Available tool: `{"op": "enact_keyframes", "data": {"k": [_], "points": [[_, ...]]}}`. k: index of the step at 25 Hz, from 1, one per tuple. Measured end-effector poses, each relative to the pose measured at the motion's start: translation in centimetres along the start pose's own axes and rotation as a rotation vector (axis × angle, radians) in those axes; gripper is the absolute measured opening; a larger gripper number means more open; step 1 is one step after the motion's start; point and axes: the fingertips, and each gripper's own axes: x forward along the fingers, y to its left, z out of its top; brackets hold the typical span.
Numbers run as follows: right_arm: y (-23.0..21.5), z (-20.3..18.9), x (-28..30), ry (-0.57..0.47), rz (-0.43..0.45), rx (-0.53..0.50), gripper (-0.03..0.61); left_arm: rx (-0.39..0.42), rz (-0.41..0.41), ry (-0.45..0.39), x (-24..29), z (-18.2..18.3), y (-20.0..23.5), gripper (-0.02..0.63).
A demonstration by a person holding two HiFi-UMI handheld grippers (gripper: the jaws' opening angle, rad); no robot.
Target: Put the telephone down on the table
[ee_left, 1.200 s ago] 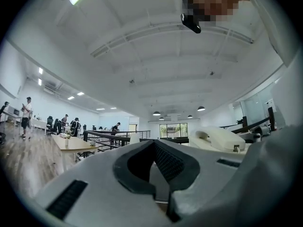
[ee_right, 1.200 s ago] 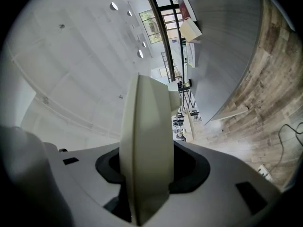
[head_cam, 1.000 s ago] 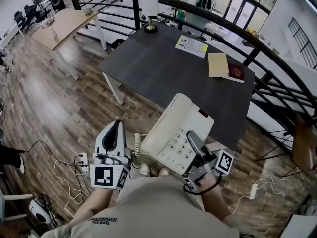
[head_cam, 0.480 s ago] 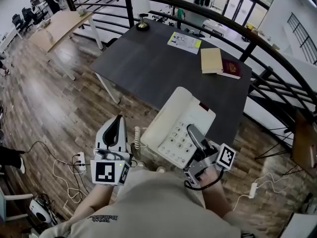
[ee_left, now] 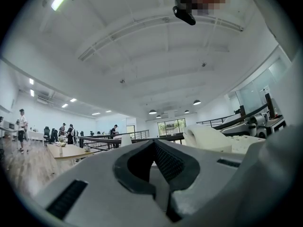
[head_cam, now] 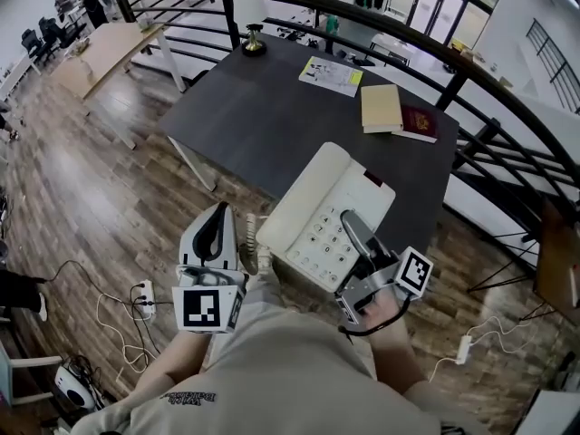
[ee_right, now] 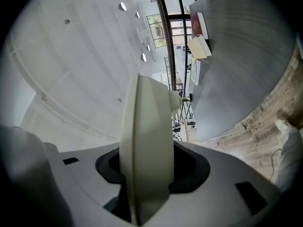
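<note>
My right gripper [head_cam: 352, 236] is clamped on the near edge of the cream telephone [head_cam: 317, 211]. The phone hangs tilted over the near edge of the dark table [head_cam: 263, 107], apparently not touching it. My left gripper [head_cam: 217, 223] sits just beside the phone's coiled cord [head_cam: 251, 254], its fingers pressed together on nothing.

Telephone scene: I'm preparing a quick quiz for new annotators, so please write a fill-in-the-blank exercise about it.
On the table, a tan book lies beside a ____ booklet.
The left gripper is shut and holds ____.
The telephone, clamped in the right gripper, overlaps the table's near ____ in the head view.
Missing words: red; nothing; edge.
</note>
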Motion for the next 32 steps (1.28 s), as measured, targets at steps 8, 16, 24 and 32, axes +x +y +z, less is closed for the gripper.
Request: {"op": "enact_keyframes", "data": {"k": [8,16,24,32], "points": [[-1.9,2.7,3.4,-0.007,-0.009,-0.015,0.196,0.008,-0.048,-0.001,5.7,-1.6,0.7,0.004],[-4.8,5.6,9.3,-0.021,-0.045,-0.001,0.196,0.011,-0.095,0.032,13.3,-3.7,4.2,0.005],[-7.2,9.2,15.7,-0.060,-0.090,0.002,0.196,0.002,-0.165,0.065,21.6,-5.1,7.3,0.005],[-8.2,15.1,22.9,-0.137,-0.090,-0.030,0.196,-0.005,-0.252,0.052,31.7,-5.4,10.0,0.005]]}}
